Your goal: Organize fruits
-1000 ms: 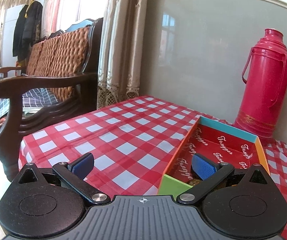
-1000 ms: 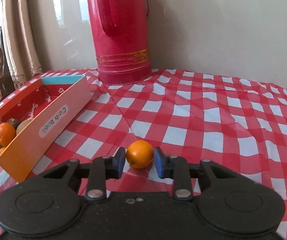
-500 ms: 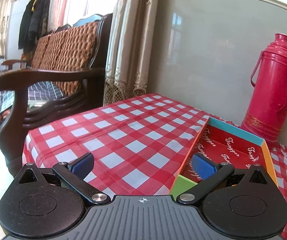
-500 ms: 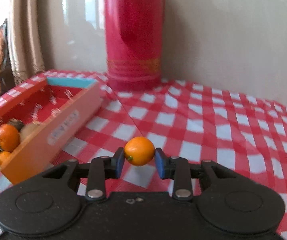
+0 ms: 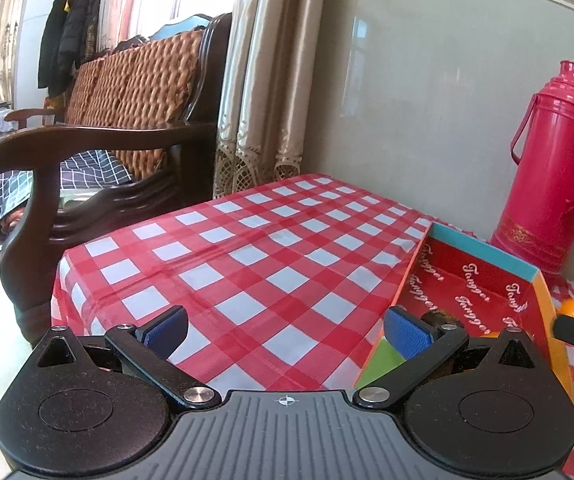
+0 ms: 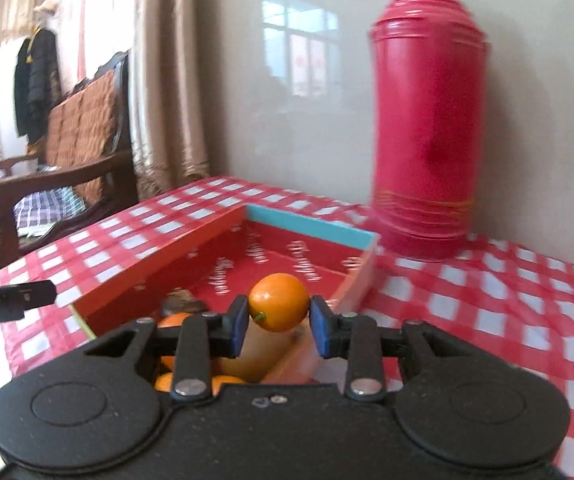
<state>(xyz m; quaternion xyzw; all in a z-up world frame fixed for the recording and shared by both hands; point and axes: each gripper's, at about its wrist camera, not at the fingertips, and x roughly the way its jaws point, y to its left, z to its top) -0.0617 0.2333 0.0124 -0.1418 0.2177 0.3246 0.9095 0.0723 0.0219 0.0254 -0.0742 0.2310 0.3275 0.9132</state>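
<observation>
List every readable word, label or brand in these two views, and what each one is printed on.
"Tangger": white script repeated across the red inside of the box, read from the left wrist view.
"Robot.AI": white print on the black left claw, showing at the left edge of the right wrist view.
Gold band on the red thermos: ornament only, no legible words.
Script in the box, right wrist view: too blurred.

1. Your small orange fruit (image 6: 279,302): round, glossy, green stem nub at lower left. Off the table, above the near end of the box.
2. Box (image 6: 311,227): long open tray, orange side walls, teal far wall, red inside with white script. Lies on the checked cloth, left of the flask.
3. Fruits in the box (image 6: 173,320): several orange ones and one dark brown piece, bunched at the near end; far end bare.
</observation>
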